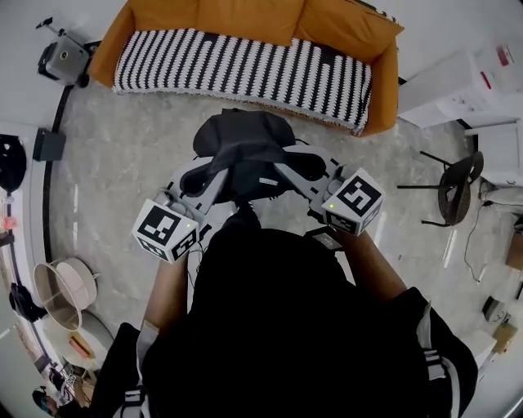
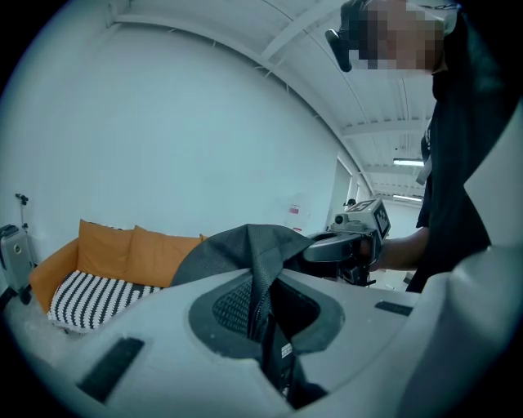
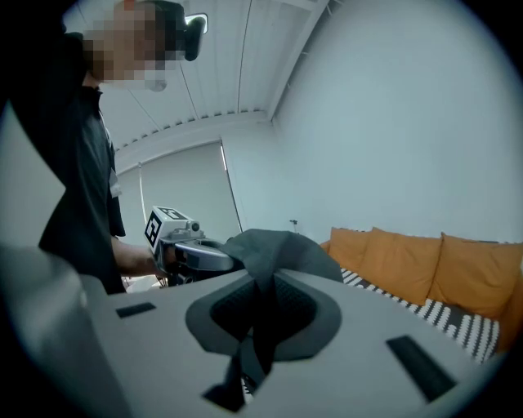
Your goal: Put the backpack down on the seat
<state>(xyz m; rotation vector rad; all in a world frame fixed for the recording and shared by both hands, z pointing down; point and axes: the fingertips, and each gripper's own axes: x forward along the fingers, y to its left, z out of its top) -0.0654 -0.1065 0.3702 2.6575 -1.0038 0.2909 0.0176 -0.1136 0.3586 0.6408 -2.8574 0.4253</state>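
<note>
Your left hand-held gripper [image 2: 263, 314] and right hand-held gripper [image 3: 255, 331] each pinch soft, dark woven fabric of the rounded backpack [image 1: 242, 143], held in front of the orange sofa [image 1: 245, 18] with its black-and-white striped seat [image 1: 245, 69].

Overhead, two low views; shared sofa [image 1: 245, 20]

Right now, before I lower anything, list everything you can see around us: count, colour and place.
dark grey fabric backpack: one, held up between both claws, short of the sofa
orange cushioned sofa: one, against the far wall
black-and-white striped seat cover: one, spread over the sofa seat
black thin-legged chair: one, on the floor at right
pale round tub: one, on the floor at left
grey speckled floor: one, underfoot
left claw: one, grey, shut on a backpack strap
right claw: one, grey, shut on a backpack strap
</note>
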